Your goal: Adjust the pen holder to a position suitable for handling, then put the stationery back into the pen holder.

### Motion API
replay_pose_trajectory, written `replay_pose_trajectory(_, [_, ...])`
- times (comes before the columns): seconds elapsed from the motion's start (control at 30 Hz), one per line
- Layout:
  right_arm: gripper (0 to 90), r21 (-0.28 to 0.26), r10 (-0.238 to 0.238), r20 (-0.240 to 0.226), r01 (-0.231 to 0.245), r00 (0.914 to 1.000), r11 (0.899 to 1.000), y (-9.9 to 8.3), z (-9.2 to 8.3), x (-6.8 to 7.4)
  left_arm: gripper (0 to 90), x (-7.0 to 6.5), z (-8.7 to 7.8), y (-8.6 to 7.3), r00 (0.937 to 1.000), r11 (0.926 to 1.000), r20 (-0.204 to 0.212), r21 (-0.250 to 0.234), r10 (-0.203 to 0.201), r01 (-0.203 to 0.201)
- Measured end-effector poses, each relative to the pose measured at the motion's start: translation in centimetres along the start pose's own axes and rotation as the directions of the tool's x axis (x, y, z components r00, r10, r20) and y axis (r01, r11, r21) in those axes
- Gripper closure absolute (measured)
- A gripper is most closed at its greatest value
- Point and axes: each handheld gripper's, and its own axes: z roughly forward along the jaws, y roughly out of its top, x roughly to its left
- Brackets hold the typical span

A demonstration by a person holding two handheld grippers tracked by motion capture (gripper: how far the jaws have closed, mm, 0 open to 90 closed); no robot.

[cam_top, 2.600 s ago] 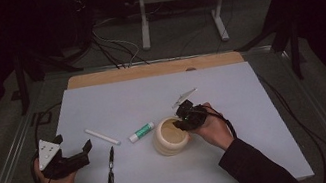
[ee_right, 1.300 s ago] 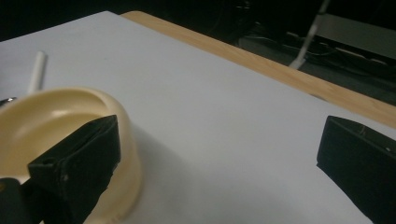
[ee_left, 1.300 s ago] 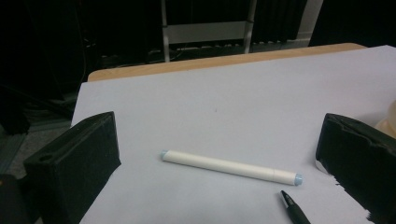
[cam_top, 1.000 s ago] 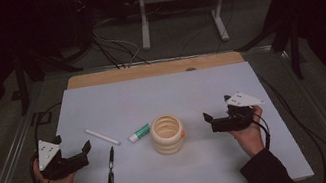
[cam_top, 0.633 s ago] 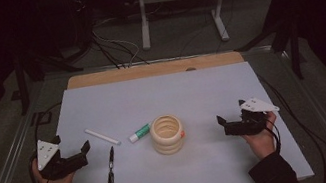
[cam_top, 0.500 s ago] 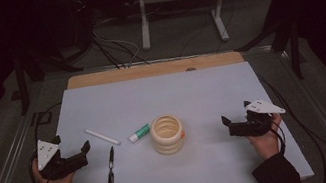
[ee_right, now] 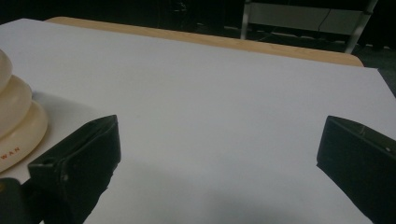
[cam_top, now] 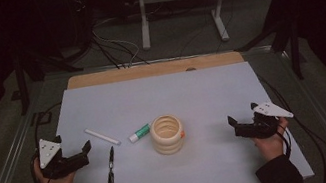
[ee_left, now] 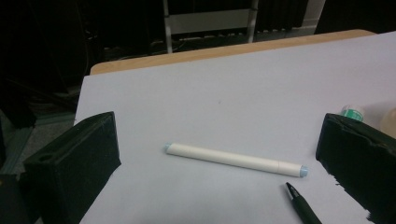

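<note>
Right gripper [cam_top: 236, 128] and left gripper [cam_top: 85, 152] rest on the counter [cam_top: 212, 93], both gaping empty; holder [cam_top: 167, 134] between them.

The white table sheet [cam_top: 201, 90] is bare across its far half, from ten o'clock round to two o'clock, so a hand could sweep there freely. At the centre stands the cream ringed holder [cam_top: 167, 134], the one tall obstacle. Just at its nine o'clock lie the green-capped tube [cam_top: 139, 133], the white marker [cam_top: 102, 136] and the black pen [cam_top: 110, 168], all flat and near one another. The left gripper [cam_top: 85, 148] rests at eight o'clock with the marker [ee_left: 235, 159] lying across the open gap ahead of its jaws. The right gripper [cam_top: 232, 125] sits at four o'clock, with bare sheet [ee_right: 224, 93] before it and the holder [ee_right: 16, 126] off to one side.
</note>
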Motion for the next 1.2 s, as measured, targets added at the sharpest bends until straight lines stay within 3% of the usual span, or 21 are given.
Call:
replay_pose_trajectory(0.8, [0.0, 0.002, -0.003, -0.01, 0.003, 0.9999, 1.0, 0.0, 0.1, 0.1, 0.0, -1.0, 0.4, 0.9, 0.9999, 0.998, -0.006, 0.061, 0.014, -0.014])
replay_pose_trajectory(1.2, [0.0, 0.0, 0.002, -0.005, -0.002, 1.0, 1.0, 0.0, 0.0, 0.1, 0.1, -1.9, 1.0, 2.4, 0.9994, 0.9863, 0.007, 0.162, 0.032, -0.033])
